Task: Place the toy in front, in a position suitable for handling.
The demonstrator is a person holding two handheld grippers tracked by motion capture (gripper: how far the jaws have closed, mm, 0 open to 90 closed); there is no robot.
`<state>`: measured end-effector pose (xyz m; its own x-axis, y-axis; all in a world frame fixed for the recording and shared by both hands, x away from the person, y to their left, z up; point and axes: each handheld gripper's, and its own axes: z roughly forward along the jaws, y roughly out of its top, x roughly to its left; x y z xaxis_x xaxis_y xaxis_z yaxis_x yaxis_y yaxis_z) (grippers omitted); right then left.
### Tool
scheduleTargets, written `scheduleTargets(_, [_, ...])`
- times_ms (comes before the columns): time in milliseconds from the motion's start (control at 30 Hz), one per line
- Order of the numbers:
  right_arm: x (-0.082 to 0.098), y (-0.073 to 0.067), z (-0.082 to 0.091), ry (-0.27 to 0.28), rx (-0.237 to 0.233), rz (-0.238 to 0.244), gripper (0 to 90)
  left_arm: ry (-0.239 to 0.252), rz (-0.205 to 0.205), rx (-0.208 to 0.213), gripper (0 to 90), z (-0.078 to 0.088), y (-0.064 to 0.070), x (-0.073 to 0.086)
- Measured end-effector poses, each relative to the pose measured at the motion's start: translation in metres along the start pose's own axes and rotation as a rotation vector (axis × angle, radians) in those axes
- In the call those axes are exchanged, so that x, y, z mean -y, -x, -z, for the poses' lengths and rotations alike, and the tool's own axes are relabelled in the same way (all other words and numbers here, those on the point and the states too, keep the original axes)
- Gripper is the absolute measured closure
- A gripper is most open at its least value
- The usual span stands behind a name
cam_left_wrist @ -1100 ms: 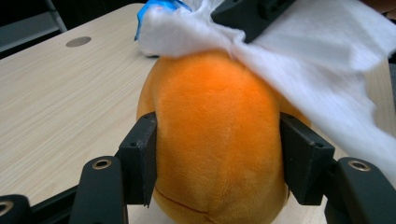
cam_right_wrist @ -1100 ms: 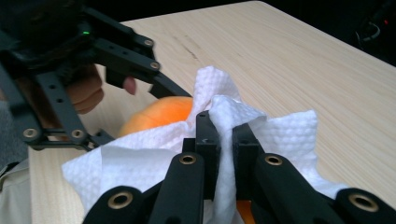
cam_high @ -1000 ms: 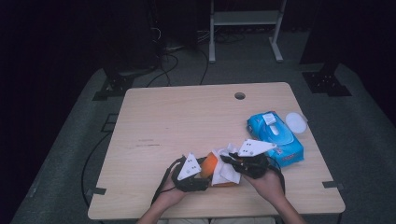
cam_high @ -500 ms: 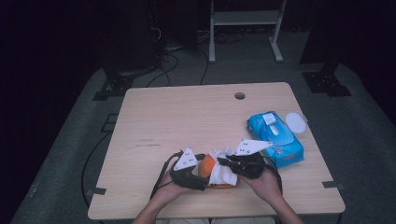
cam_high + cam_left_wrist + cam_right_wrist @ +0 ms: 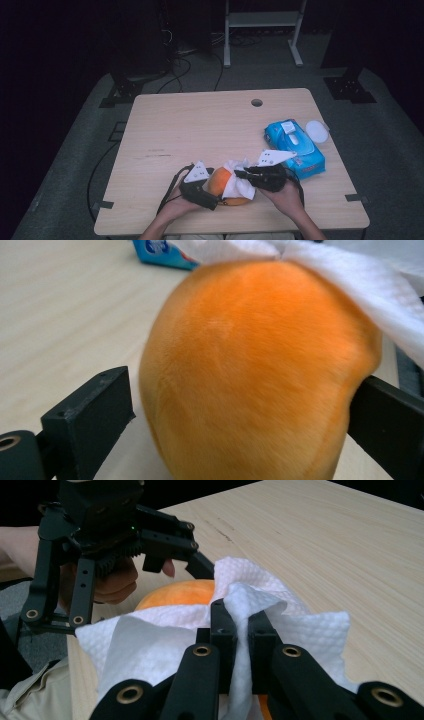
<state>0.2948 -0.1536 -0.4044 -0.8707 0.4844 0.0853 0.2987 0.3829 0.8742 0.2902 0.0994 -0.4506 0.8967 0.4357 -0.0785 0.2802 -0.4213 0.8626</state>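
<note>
So the orange plush ball is sitting near the front edge of the wooden table, right between the person's two hands. The left gripper has its jaws around the ball, one on each side, and they've just been opening up. In the left gripper view the left jaw stands a bit off the fuzz, while the right one looks like it's touching the ball's side, so no real squeeze there. The right gripper comes in from the other side with its jaws pinched tight on a fold of the white paper towel, which drapes over the top and right side of the ball. Off to the right, behind that hand, lies a blue wipes pack, with a small white lid just beside it.
</note>
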Motion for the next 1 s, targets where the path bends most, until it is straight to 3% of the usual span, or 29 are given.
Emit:
scheduleTargets(133, [0.002,0.009,0.002,0.021,0.001,-0.035,84.7,0.035,-0.047,-0.044,33.4,0.001,0.006,-0.004])
scheduleTargets(200, [0.000,0.013,0.004,0.041,0.019,-0.036,84.7,0.071,-0.111,-0.080,39.2,0.002,0.008,-0.009])
scheduleTargets(300, [-0.005,0.013,0.008,0.080,0.046,-0.019,84.7,0.101,-0.205,-0.153,40.1,0.001,0.009,-0.013])
scheduleTargets(367, [-0.004,0.016,0.006,0.078,0.052,-0.028,84.7,0.080,-0.193,-0.136,36.7,-0.001,0.006,-0.010])
scheduleTargets(467, [0.006,0.019,-0.002,0.051,0.034,-0.055,84.7,0.073,-0.095,-0.087,17.5,-0.003,0.000,-0.006])
scheduleTargets(567, [0.005,0.013,-0.003,0.041,0.045,-0.031,84.7,0.091,-0.035,-0.061,10.7,-0.001,-0.001,-0.006])
scheduleTargets(633, [0.004,0.011,-0.003,0.035,0.042,-0.015,84.6,0.083,-0.047,-0.060,13.8,0.001,0.000,-0.005])
scheduleTargets(700, [0.006,0.011,-0.002,0.033,0.029,-0.021,84.6,0.073,-0.068,-0.076,24.8,0.002,0.002,-0.004])
scheduleTargets(800, [0.005,0.016,0.001,0.033,0.027,-0.036,84.5,0.066,-0.090,-0.083,30.8,0.002,0.004,-0.003])
scheduleTargets(933, [0.010,0.024,0.005,0.035,0.039,-0.077,84.4,0.069,-0.105,-0.062,30.8,0.003,0.001,-0.001])
scheduleTargets(1000, [0.010,0.023,0.004,0.032,0.044,-0.075,84.4,0.089,-0.064,-0.025,23.5,0.006,-0.002,-0.002])
